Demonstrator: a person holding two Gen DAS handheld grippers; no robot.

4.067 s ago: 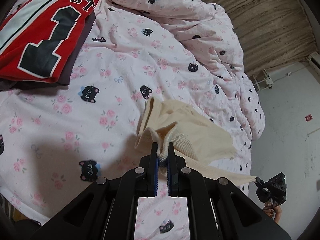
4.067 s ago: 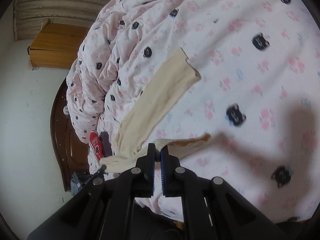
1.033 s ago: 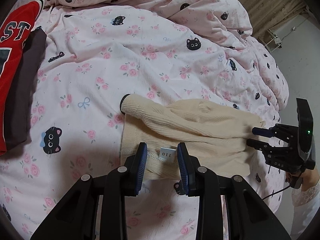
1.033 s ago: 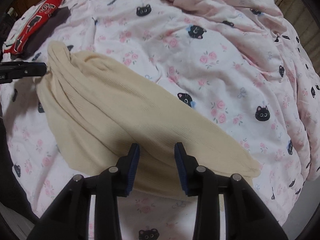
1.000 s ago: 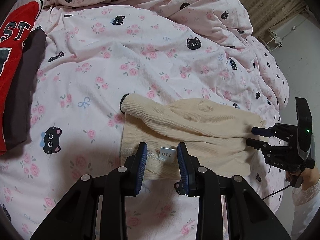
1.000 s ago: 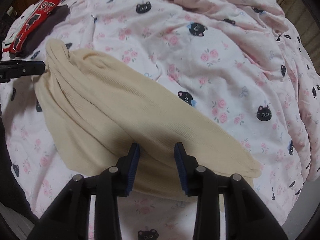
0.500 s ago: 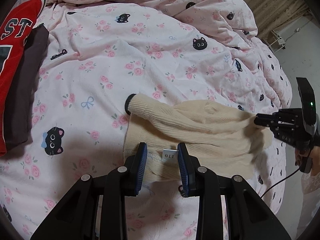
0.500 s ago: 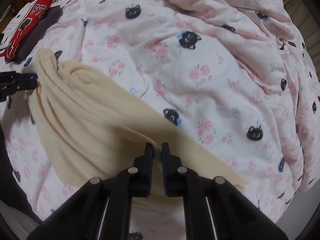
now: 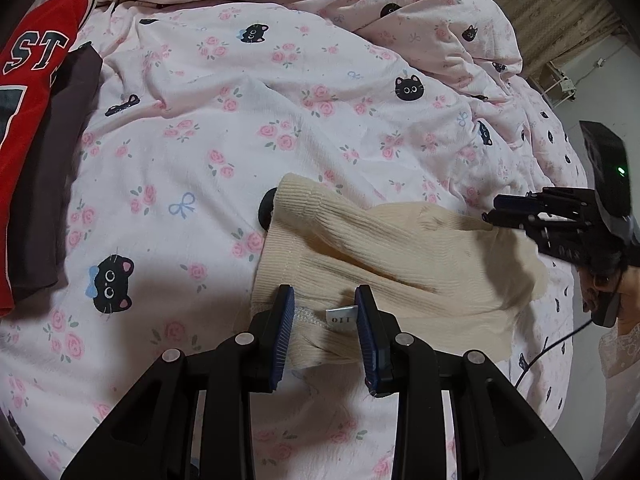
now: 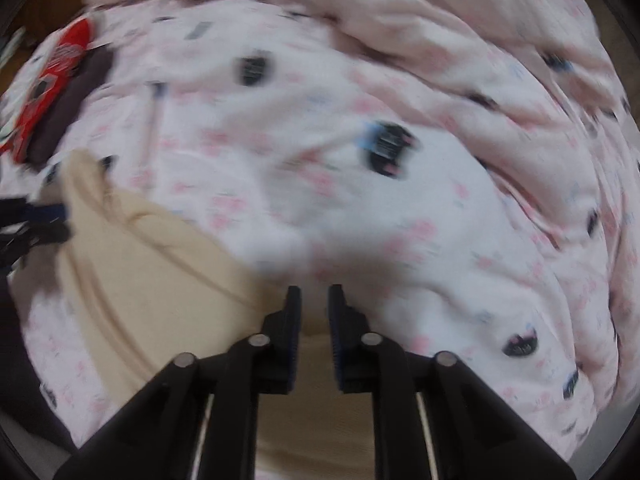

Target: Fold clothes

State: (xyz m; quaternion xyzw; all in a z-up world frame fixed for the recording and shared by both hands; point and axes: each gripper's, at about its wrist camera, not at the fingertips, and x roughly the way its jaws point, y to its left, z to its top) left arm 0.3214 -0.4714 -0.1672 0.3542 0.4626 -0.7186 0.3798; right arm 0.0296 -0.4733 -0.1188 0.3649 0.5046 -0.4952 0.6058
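Lying crumpled on the pink cat-print bedspread (image 9: 208, 128), the cream ribbed garment (image 9: 400, 256) occupies the near-right part of the bed. Its ribbed cuff (image 9: 292, 196) points up-left, and its hem with a small white size tag (image 9: 341, 317) sits at the near edge.

The left gripper (image 9: 325, 312) hangs over that hem with its jaws apart; the tag and hem lie between the blue pads (image 9: 285, 320), which do not press on the fabric.

The right gripper (image 10: 314, 312) is at the far right corner of the garment. Its jaws are opening, with a narrow gap between them; cream fabric shows in that gap, but the right wrist view is blurred and contact with the pads cannot be confirmed.

A red jersey (image 9: 28, 80) on a dark folded garment (image 9: 48, 184) lies at the left edge of the bed, well apart from the cream garment. Bare bedspread lies between them and beyond the cuff. A bunched duvet (image 9: 420, 12) bounds the far side.
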